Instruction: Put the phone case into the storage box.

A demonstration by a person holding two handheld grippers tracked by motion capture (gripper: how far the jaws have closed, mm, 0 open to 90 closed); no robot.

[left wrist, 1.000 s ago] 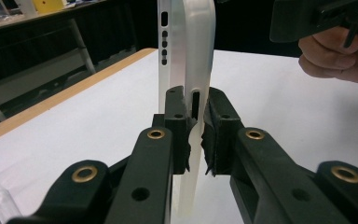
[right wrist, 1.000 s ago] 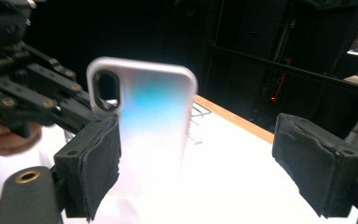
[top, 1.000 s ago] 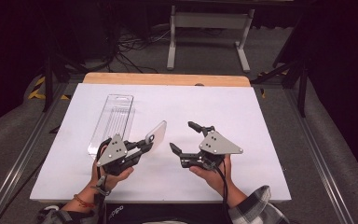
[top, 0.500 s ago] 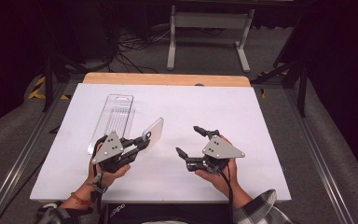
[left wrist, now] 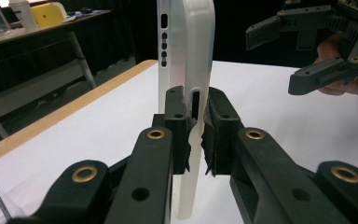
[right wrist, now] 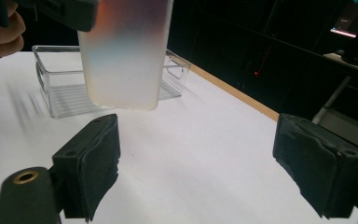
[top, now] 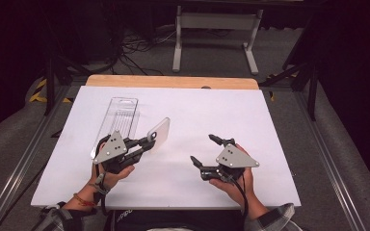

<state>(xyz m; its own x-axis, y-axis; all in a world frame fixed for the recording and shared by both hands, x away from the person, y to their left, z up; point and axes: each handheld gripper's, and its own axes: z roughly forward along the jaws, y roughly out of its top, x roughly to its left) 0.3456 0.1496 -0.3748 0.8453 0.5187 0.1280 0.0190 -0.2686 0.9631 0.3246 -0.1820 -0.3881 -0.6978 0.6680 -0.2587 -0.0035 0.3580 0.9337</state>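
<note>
Nearest, two hands are seen entering at the bench's (top: pixel 183 120) near edge, a gripper in each. Left gripper (top: pixel 147 143): jaws pinched on the edge of a frosted translucent phone case (top: pixel 158 134), pads pressed on either side near its side slot; the case is held clear of the white surface, tilted up and away. Right gripper (top: pixel 204 150): jaws spread wide, nothing between them, aimed toward the case but well apart from it. Beyond the left gripper, a clear plastic tray (top: pixel 120 118) is noted lying flat on the bench, apparently empty.

Progress, as judged: the pick-up is done; the case is lifted and presented. Left to do is probably a handover or a two-handed grip, with the right jaws yet to be brought in and closed on the case's free end.
</note>
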